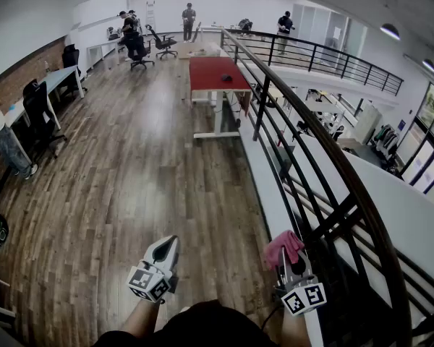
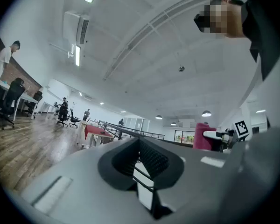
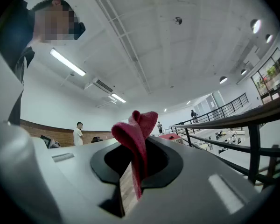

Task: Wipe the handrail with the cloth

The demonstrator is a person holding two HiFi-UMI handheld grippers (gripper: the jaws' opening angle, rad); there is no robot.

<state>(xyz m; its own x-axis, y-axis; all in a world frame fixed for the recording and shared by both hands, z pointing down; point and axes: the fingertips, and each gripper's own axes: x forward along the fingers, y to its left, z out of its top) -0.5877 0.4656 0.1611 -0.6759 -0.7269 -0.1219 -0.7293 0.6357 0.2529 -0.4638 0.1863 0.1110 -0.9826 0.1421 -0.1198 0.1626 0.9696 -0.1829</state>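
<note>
The left gripper (image 1: pixel 164 248) hangs low over the wooden floor (image 1: pixel 130 165). Its fingers (image 2: pixel 149 160) are pressed together with nothing between them, so it looks idle in this step.

To its right, the right gripper (image 1: pixel 288 260) has its fingers clenched on the red cloth (image 1: pixel 283 244). A thin fold is pinched between them and the rest bunches up above the tips. The cloth is near the railing's bars but apart from the handrail (image 1: pixel 345 170), which curves away further right and higher.

Wiping seems not yet begun; this looks like the approach. The next move likely calls for lifting the right gripper up and to the right until the bunched cloth lies on top of the rail, then pressing lightly and sliding along its curve.

In the head view the cloth covers the right fingertips, so the depth of the pinch shows only in the right gripper view. The near end of the handrail runs out of the picture at the lower right. Whether the rail carries any dust cannot be made out.
</note>
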